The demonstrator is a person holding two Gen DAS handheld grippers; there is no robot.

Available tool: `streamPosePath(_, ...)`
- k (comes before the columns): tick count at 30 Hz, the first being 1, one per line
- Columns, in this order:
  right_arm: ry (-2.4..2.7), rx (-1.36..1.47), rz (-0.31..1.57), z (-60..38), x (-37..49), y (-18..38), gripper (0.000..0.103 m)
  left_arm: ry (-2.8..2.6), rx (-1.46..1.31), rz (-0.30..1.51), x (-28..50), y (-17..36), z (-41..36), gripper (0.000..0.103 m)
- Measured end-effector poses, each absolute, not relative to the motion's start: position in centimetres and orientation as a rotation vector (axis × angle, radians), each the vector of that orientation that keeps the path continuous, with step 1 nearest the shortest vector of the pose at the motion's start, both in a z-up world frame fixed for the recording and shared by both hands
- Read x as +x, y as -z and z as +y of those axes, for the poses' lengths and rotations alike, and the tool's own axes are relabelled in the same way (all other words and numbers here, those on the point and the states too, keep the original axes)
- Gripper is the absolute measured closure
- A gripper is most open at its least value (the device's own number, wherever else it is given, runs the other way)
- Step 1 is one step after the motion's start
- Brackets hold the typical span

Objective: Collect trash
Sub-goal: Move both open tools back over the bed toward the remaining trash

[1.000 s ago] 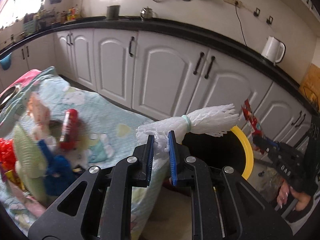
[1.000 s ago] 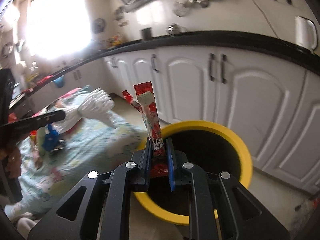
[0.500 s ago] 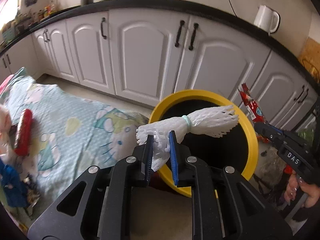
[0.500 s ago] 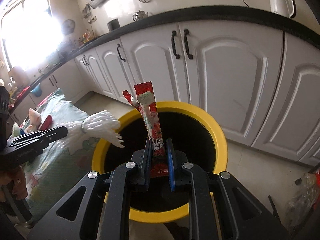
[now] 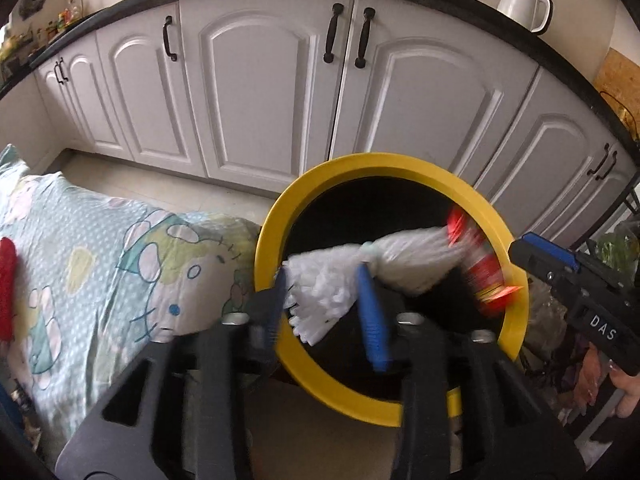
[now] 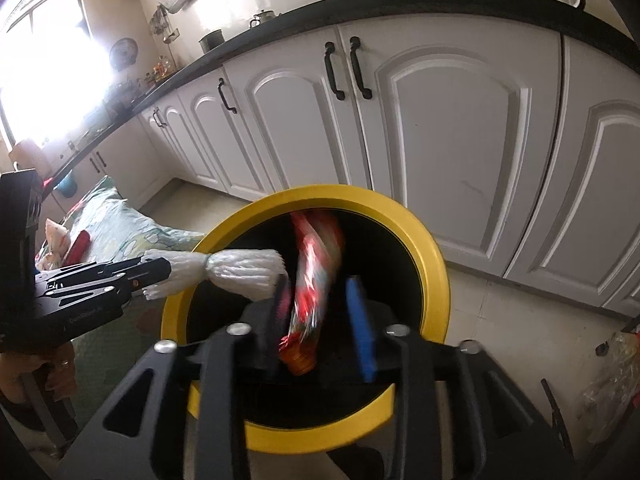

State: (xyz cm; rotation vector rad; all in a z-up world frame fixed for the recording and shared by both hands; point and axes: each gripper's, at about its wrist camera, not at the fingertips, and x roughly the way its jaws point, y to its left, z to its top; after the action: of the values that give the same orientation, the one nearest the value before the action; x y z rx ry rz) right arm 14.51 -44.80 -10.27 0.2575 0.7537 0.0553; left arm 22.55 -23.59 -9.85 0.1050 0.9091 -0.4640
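A black bin with a yellow rim [image 5: 276,220] stands on the floor below both grippers. My left gripper [image 5: 324,306] hangs over its near left edge, jaws opening. The white foam net [image 5: 360,272] lies loose between the parted pads and reaches out over the bin's mouth. In the right wrist view my right gripper [image 6: 320,312] is over the same bin [image 6: 432,264], jaws opening too. The red snack wrapper [image 6: 316,276] is blurred and loose between its pads. Each view catches the other gripper: the right one [image 5: 560,272], the left one [image 6: 100,284].
A table with a light-blue cartoon cloth [image 5: 100,260] lies left of the bin, a red item [image 5: 8,288] on it. White cabinets [image 5: 260,80] run behind, a white kettle [image 5: 520,0] on the counter. Plastic bags [image 6: 612,380] lie on the floor at the right.
Both grippers have come down and in over the bin. Their jaws, shut on the net and the wrapper before, now stand apart, and both pieces are loose.
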Motion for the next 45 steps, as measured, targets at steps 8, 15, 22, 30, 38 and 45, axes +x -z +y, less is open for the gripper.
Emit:
streamPosePath(8, 0.003, 0.264, 0.708, -45.3, 13.7, 9.8, 0.049, 0.451, 0.006, 0.871, 21.8, 8.3, -21.2, 0.014)
streamPosePath(15, -0.010, 0.248, 0.627, -44.2, 12.9, 8.0, 0.041, 0.391, -0.070, 0.778, 20.1, 5.3, -18.1, 0.011)
streamPosePath(22, -0.058, 0.226, 0.569, -42.4, 12.1, 5.8, 0.039, 0.318, -0.112, 0.694, 18.4, 2.8, -15.0, 0.011)
streamPosePath(30, -0.132, 0.185, 0.539, -39.1, 11.4, 3.9, 0.039, 0.253, -0.137, 0.627, 16.2, 0.9, -11.4, 0.011)
streamPosePath(38, -0.244, 0.135, 0.514, -34.7, 10.6, 2.1, 0.038, 0.177, -0.162, 0.557, 14.5, -0.8, -7.6, 0.011)
streamPosePath(45, -0.321, 0.090, 0.506, -31.3, 10.2, 1.0, 0.038, 0.123, -0.184, 0.516, 13.4, -1.8, -4.6, 0.011)
